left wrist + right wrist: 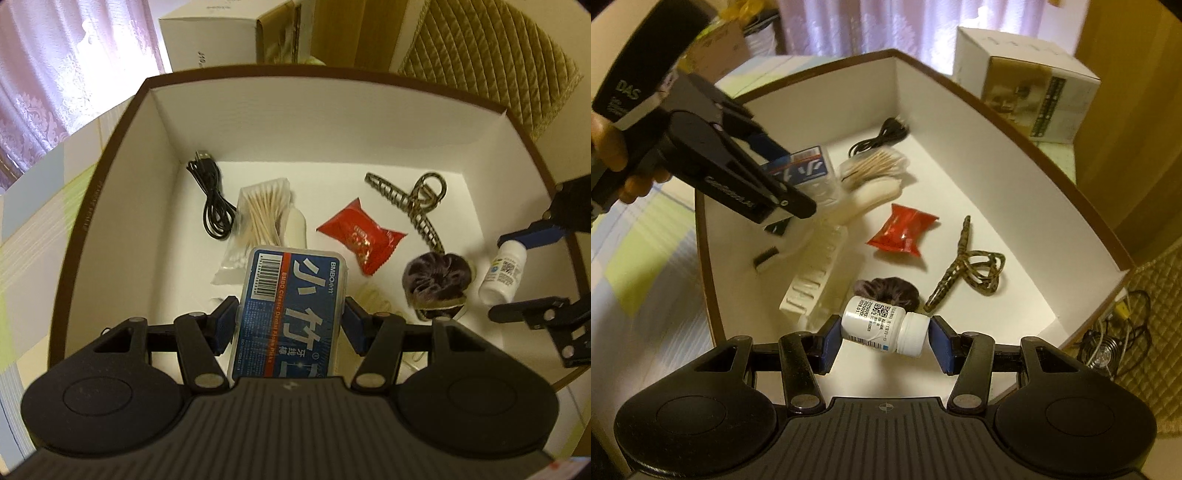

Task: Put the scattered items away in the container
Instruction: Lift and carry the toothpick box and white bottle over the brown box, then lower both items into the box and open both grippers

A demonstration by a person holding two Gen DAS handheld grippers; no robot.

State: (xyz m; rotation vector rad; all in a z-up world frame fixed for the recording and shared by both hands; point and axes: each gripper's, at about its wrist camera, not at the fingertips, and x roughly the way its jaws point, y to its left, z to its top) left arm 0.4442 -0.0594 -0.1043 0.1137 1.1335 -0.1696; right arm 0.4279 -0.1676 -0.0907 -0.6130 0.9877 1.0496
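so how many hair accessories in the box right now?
2. A tortoiseshell claw clip lies toward the box's far right side; a dark scrunchie sits just nearer, beside the white bottle in the right claw. Others could hide under the clutter.

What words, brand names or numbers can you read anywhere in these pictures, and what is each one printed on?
"BMBO" and "BMBO Classic Dental Floss Picks", plus large Chinese characters: floss pick box held in the left gripper.
"DAS": the left gripper's handle, seen from the right wrist.
White pill bottle in the right gripper: QR code, barcode and digits, too small to read.
Red snack packet: gold print, blurred.
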